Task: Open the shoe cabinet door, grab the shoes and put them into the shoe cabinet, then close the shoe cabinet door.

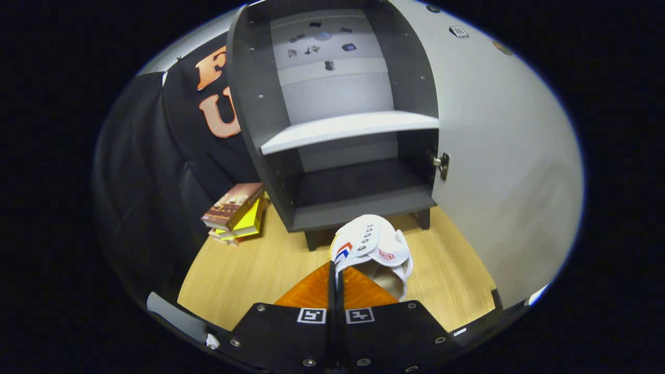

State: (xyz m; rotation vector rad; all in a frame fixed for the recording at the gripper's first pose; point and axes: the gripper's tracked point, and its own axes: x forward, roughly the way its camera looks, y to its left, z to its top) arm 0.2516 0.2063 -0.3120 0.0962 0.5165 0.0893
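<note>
Gripper jaws nearly closed, pinching

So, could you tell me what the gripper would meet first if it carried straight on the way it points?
The gripper, shut on the shoe, points at the open cabinet. The shoe's toe would probably meet the front edge of the bottom shelf first, though depth is unclear.

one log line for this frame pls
door: open | gripper: shut on shoe | shoe: held just ahead of cabinet lower shelf | next: likely place on lower shelf
</note>
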